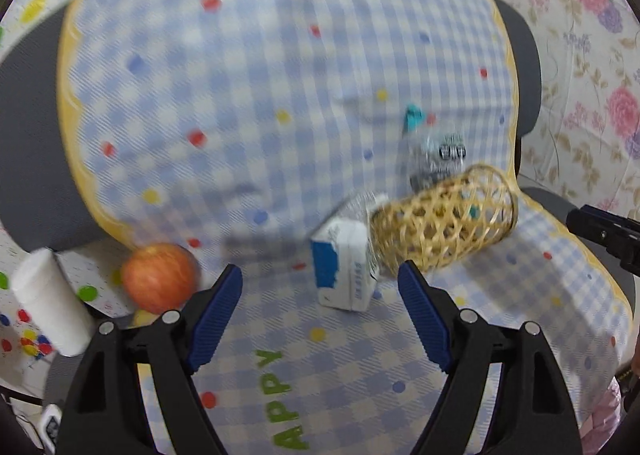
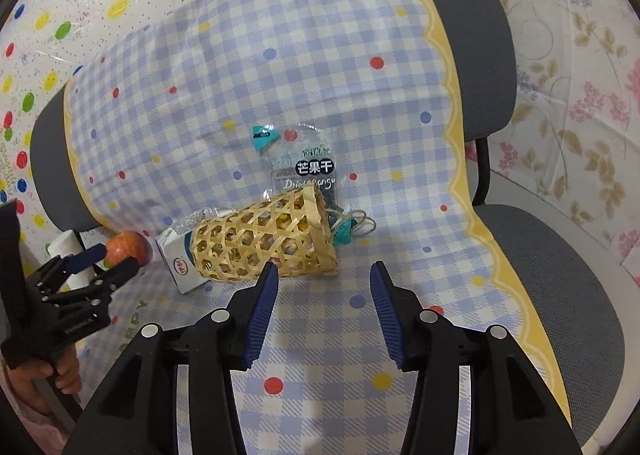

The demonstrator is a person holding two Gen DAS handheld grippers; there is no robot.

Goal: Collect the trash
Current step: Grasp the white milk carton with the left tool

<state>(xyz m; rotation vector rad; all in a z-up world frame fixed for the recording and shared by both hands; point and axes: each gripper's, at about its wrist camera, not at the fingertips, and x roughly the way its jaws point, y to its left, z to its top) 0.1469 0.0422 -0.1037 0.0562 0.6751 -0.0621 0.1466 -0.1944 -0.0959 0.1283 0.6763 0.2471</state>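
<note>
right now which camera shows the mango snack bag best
The right wrist view: the clear snack bag is sharp there, its label readable, lying flat behind the tipped basket, which covers its near end. The left wrist view shows the same bag only as a blur beyond the basket's rim.

Cloth (image 2: 320, 67): pale blue-and-white gingham scattered with red, yellow and blue dots, edged in scalloped yellow, green lettering. On it: woven basket (image 2: 264, 245), tan lattice; beside the basket, carton (image 1: 344, 271), white with blue; apple (image 1: 160, 275), red-orange. Chair (image 2: 480, 35): grey. Gripper (image 2: 324, 287): black, blue pads.
</note>
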